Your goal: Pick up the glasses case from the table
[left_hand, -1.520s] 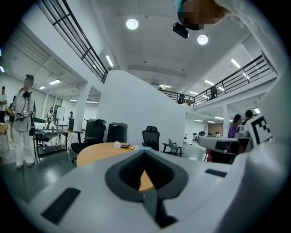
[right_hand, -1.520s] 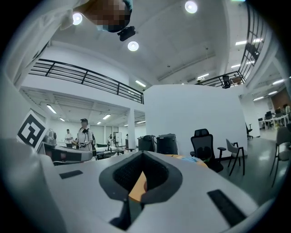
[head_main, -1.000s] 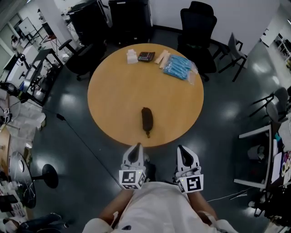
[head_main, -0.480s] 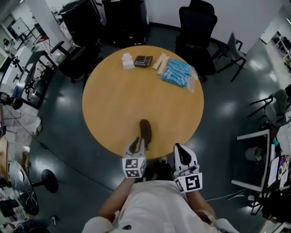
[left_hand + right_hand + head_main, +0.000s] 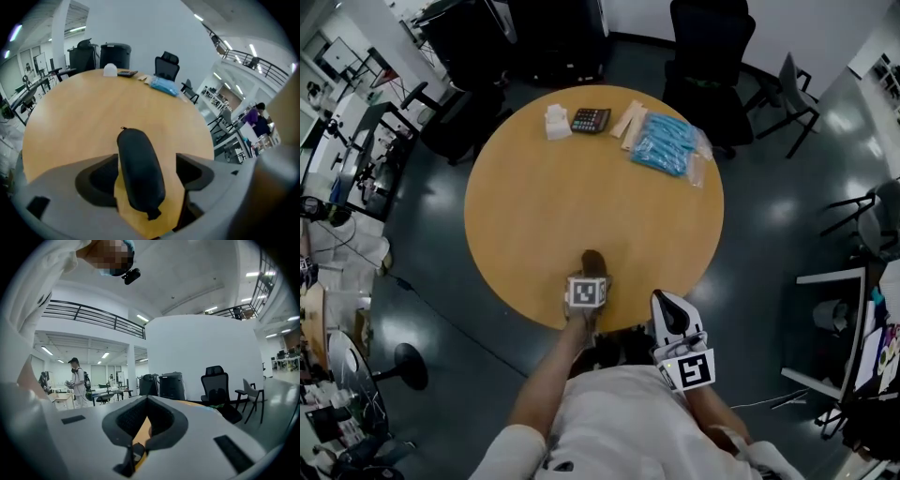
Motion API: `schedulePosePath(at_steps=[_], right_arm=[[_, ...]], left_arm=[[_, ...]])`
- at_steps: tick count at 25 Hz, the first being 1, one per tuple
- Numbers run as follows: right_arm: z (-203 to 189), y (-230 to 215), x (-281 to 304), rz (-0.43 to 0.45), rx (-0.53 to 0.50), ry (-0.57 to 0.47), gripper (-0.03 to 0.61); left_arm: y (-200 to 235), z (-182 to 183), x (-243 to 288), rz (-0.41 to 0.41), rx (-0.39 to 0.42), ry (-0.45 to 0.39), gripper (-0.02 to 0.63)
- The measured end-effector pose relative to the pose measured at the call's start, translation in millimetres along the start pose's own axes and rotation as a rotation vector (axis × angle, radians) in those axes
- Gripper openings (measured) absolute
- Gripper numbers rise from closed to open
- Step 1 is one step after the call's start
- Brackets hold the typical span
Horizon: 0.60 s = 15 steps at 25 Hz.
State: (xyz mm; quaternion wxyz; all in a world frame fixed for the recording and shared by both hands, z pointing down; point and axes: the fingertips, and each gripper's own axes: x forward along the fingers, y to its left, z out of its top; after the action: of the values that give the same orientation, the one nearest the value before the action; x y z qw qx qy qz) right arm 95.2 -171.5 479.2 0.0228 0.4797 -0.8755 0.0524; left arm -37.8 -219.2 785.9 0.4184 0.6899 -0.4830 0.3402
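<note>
The dark, oblong glasses case (image 5: 592, 260) lies near the front edge of the round wooden table (image 5: 544, 206). My left gripper (image 5: 592, 273) points steeply down over it and covers most of it in the head view. In the left gripper view the case (image 5: 139, 171) lies lengthwise between the two jaws of the left gripper (image 5: 146, 159). The jaws are opening, and a gap shows on each side of the case. My right gripper (image 5: 667, 300) hangs off the table's front edge, shut and holding nothing. In the right gripper view its jaws (image 5: 147, 401) meet at the tip.
At the table's far side lie a calculator (image 5: 591, 120), a white packet (image 5: 556, 122), a beige strip (image 5: 631, 122) and a blue plastic bag (image 5: 667, 143). Black office chairs (image 5: 708, 56) and a grey chair (image 5: 797, 89) stand beyond. A person (image 5: 78, 380) stands far off.
My left gripper moved forward from my body onto the table, tipped downward over the case, and its jaws opened. The right gripper shifted a little and stayed shut.
</note>
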Motion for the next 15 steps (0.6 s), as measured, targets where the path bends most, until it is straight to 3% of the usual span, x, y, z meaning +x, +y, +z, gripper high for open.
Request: schedulePosePath(at_steps=[3, 7, 12, 15], right_arm=[[-1, -3, 2, 0.01, 0.009, 0.002, 0.015], [-1, -13, 5, 0.007, 0.017, 0.007, 0.015], [-5, -26, 6, -0.005, 0.021, 0.01, 0.015], [-7, -31, 6, -0.009, 0.02, 0.018, 0.015]], left_arm=[[12, -8, 19, 0.051, -0.018, 0.092, 0.38], [4, -34, 38, 0.007, -0.101, 0.247, 0.388], [-4, -36, 53, -0.021, -0.074, 0.256, 0.377], [8, -22, 49, 0.048, 0.038, 0.18, 0.36]])
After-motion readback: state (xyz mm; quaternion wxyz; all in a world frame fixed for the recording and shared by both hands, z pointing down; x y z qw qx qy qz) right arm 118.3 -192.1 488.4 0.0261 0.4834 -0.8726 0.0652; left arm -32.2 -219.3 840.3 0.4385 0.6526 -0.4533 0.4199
